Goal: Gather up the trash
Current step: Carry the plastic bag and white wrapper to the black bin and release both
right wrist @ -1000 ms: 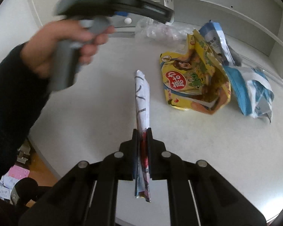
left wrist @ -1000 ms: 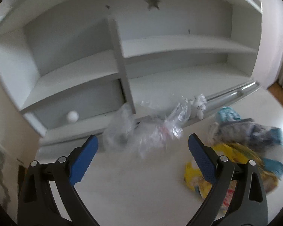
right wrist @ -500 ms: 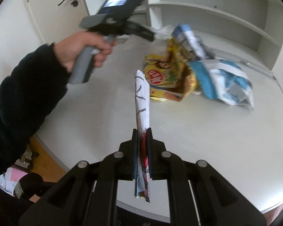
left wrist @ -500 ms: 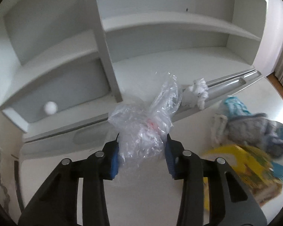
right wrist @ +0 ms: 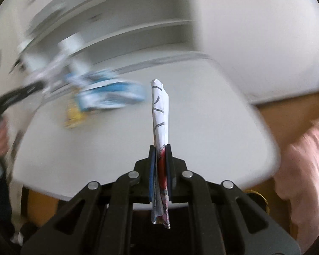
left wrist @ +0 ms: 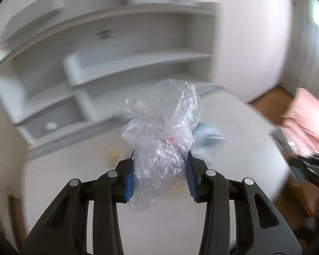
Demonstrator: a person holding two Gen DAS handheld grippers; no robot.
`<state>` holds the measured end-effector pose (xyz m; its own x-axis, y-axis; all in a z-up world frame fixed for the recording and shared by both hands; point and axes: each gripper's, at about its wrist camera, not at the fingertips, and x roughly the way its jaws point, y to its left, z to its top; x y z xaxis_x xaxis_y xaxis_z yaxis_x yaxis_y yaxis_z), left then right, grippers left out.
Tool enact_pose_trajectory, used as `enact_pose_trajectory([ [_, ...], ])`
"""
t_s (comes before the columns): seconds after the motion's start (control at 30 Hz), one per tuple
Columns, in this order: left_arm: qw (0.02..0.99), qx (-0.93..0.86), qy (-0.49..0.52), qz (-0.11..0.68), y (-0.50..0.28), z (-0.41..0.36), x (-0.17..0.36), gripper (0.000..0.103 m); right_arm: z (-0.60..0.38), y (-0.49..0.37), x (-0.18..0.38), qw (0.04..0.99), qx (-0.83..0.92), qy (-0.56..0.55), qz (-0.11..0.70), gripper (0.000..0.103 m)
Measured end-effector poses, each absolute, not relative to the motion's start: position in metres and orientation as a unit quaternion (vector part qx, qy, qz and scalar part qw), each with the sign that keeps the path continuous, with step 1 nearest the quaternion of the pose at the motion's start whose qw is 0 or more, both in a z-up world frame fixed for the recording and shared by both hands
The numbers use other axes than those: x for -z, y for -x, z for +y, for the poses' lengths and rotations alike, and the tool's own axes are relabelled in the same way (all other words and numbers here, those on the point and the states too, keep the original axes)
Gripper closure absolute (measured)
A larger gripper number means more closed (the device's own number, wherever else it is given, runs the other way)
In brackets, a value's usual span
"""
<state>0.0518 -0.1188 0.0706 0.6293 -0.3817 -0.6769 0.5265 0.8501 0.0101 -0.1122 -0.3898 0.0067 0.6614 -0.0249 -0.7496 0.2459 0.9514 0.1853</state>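
The crumpled plastic bag (left wrist: 162,142) is clear and colourless, with a small pink-red patch showing through its middle. The left gripper (left wrist: 159,178) is black with blue pads (left wrist: 128,182). The right gripper (right wrist: 159,170) is black too, its pads dark blue. The folded wrapper (right wrist: 159,116) is white with thin black curved strokes above, red lower down. The tabletop (right wrist: 202,140) is white. On it lie a blue-and-white packet (right wrist: 112,94) and a yellow packet (right wrist: 74,116), both blurred. The shelf unit (left wrist: 127,55) is pale grey-white.
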Motion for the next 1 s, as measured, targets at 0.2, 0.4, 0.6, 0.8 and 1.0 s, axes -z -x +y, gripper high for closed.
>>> enact_pose_trajectory([
  [0.2,0.83,0.411,-0.139,0.35,0.022,-0.26,-0.043,0.064,-0.514,0.189,0.046,0.857,0.228,-0.217,0.407,0.094],
  [0.4,0.752,0.511,-0.176,0.377,0.083,-0.376,0.019,0.064,-0.59,0.253,0.105,0.803,0.304,-0.281,0.429,0.094],
  [0.6,0.693,0.536,-0.216,0.43,0.108,-0.456,0.103,0.064,-0.62,0.266,0.166,0.763,0.311,-0.318,0.469,0.094],
  [0.8,0.663,0.524,-0.235,0.48,0.104,-0.496,0.169,0.064,-0.628,0.261,0.213,0.73,0.294,-0.351,0.508,0.094],
  [1.0,0.657,0.51,-0.241,0.5,0.109,-0.515,0.192,0.064,-0.629,0.261,0.223,0.725,0.284,-0.353,0.518,0.093],
])
